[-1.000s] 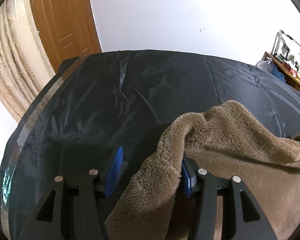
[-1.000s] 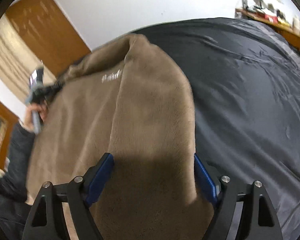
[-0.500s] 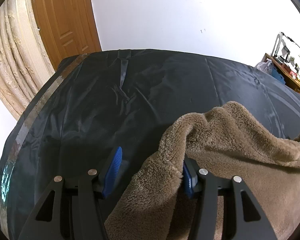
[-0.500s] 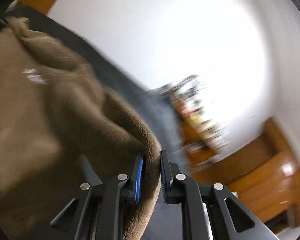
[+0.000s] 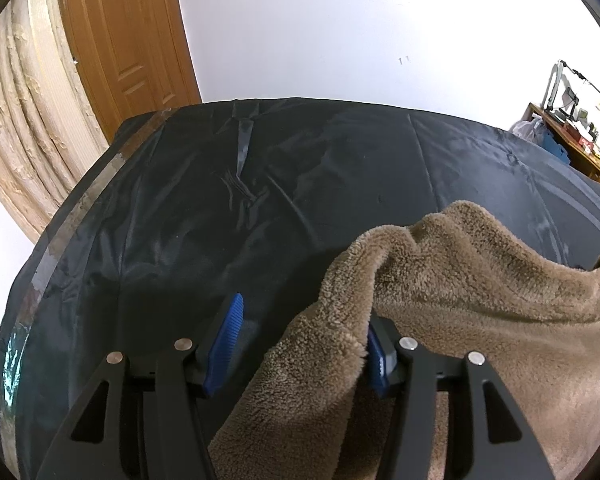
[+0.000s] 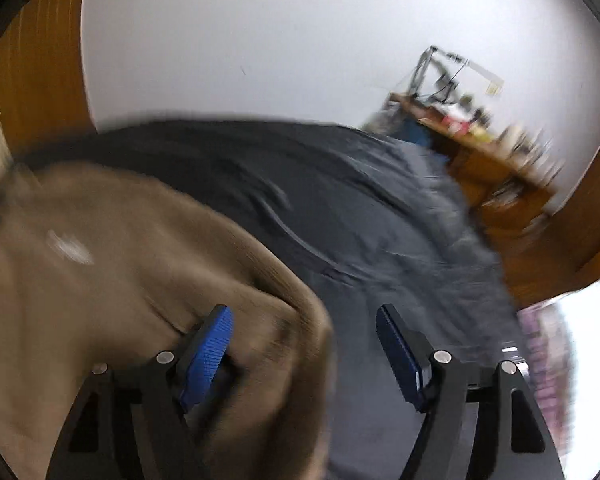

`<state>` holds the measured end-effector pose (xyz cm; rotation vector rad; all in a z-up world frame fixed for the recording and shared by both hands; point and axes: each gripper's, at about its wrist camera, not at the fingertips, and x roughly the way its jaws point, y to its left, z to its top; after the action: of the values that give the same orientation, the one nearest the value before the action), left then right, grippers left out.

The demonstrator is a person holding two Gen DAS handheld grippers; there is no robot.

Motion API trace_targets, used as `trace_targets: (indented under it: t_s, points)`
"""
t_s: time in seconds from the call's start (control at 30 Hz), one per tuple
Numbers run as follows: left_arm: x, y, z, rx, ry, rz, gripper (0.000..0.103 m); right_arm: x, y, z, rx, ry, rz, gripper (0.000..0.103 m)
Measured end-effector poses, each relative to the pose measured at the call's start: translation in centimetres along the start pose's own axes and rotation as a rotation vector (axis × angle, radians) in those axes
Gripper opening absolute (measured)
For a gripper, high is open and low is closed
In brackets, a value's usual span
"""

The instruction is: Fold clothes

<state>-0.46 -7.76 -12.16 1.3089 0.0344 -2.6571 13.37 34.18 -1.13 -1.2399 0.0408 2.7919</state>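
While the brown fleece garment (image 5: 472, 304) lies heaped on the black sheet (image 5: 228, 208) that covers the bed, the left gripper (image 5: 300, 344) stands low over its edge with the jaws set apart. A fold of fleece rises between the two blue pads and drapes over the right-hand one, hiding most of it; the left-hand pad (image 5: 226, 340) is bare, with a gap of dark sheet between it and the cloth, so nothing is pinched there. The bulk of the garment spreads away to the right of that gripper.

Seen from the other hand, the picture is smeared by motion. The right gripper (image 6: 304, 344) has its jaws opening, and the garment's rounded edge (image 6: 140, 280) sits just beside the left-hand pad (image 6: 208, 356) and partly between the two, while the right-hand pad (image 6: 400, 352) stands clear over the sheet. Neither pad presses the cloth. A wooden door (image 5: 116, 40) and a cluttered desk (image 6: 488, 156) stand against the white wall beyond
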Motion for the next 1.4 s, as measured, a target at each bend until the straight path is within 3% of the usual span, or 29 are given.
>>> trace_targets:
  t_s: [0.17,0.27,0.43,0.57,0.67,0.8,0.9,1.03,1.1,1.23,1.4]
  points:
    - [0.3,-0.3,0.0,0.005,0.0,0.007,0.06,1.0,3.2,5.2,0.092,-0.037,0.227,0.076]
    - [0.4,-0.4,0.0,-0.002,0.003,0.001,0.06,4.4,7.5,8.0,0.036,0.001,0.31,0.076]
    - [0.5,-0.4,0.1,-0.001,0.004,-0.001,0.06,11.1,13.8,10.4,-0.02,0.1,0.386,0.076]
    - [0.5,-0.3,0.1,0.002,0.003,0.001,0.06,15.6,17.5,10.3,-0.089,0.175,0.367,0.076]
    - [0.5,-0.4,0.0,0.003,0.004,0.002,0.06,16.2,18.7,8.6,-0.132,0.184,0.396,0.076]
    - [0.5,-0.2,0.1,-0.007,0.008,-0.001,0.063,13.5,20.6,5.8,-0.239,0.155,0.54,0.076]
    - [0.6,0.0,0.2,-0.017,0.013,-0.008,0.064,11.5,22.7,2.7,-0.391,0.162,0.613,0.076]
    - [0.5,0.0,0.2,-0.021,0.015,-0.013,0.064,9.2,24.9,-0.8,-0.588,0.114,0.578,0.078]
    - [0.5,0.0,0.2,-0.02,0.014,-0.013,0.065,8.6,25.0,-1.7,-0.627,0.107,0.584,0.078]
    - [0.5,0.1,0.2,-0.017,0.013,-0.012,0.065,9.3,24.2,-0.4,-0.567,0.135,0.634,0.078]
    - [0.5,0.2,0.1,-0.024,0.016,-0.018,0.065,11.1,21.8,3.2,-0.309,0.161,0.722,0.078]
